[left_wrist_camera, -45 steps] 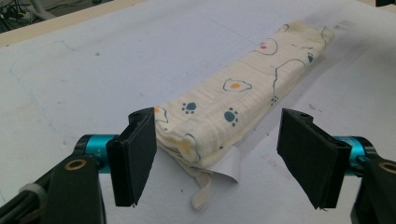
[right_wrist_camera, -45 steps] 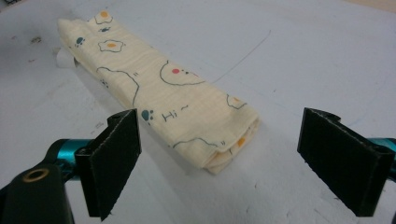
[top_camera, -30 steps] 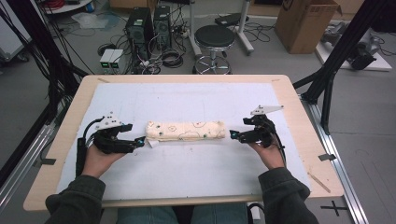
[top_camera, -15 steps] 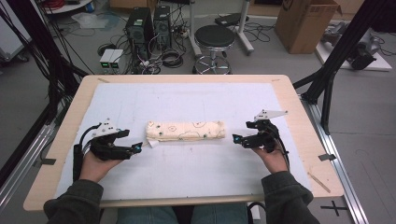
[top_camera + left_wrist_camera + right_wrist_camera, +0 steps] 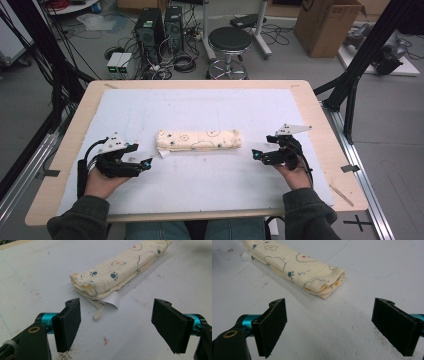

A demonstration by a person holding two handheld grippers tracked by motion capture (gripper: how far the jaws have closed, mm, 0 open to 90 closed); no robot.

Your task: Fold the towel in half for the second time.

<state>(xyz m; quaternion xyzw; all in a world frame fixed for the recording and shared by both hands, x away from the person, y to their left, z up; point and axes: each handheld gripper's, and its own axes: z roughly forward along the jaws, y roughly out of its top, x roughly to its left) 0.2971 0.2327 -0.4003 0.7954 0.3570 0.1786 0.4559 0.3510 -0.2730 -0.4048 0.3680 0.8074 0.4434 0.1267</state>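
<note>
Left gripper (image 5: 146,163) sits near-left of the folded cloth (image 5: 198,140), jaws wide apart, empty; right gripper (image 5: 256,155) just right of it, jaws also spread; cloth lies mid-table on the white mat (image 5: 200,190), white tag (image 5: 112,299) at its left end.

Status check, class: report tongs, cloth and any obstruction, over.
Left tongs open, right tongs open, both clear of cloth. Folded cloth flat on mat, untouched. Nothing in the way.

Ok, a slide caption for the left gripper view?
Open left gripper faces a folded cream cartoon-print cloth on the white mat.
</note>
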